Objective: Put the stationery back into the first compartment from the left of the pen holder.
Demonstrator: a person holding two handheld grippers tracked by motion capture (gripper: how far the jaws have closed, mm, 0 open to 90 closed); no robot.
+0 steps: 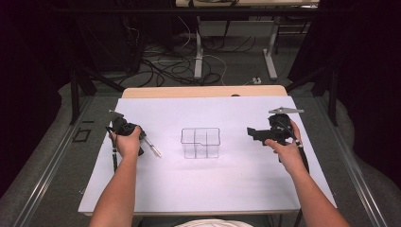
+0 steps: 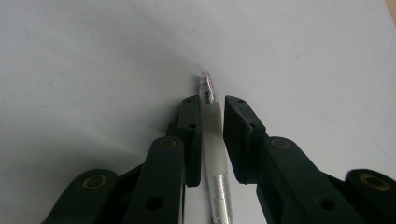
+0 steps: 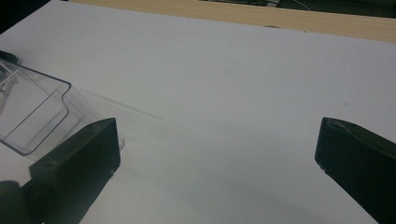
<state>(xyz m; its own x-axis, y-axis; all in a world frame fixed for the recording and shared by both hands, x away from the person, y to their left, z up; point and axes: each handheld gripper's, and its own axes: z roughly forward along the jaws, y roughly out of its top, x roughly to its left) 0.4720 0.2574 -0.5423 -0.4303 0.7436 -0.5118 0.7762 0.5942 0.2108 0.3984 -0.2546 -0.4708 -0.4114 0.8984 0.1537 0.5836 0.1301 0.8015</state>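
**Pen between the left jaws, clear box waiting in the middle**

The white table [image 1: 208,179] carries a clear box [image 1: 200,142] with compartments at its centre. Left of the box, the left gripper [image 2: 209,100] is lowered over a pen [image 2: 213,140]. The pen lies along the jaws, its tip pointing away from the hand; one jaw touches it, the other stands just beside, so the grip is not yet closed. Right of the box, the right gripper [image 3: 217,149] hangs wide open and empty.

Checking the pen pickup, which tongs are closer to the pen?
Left. The left tongs straddle the pen; the right tongs are beyond the clear organizer.
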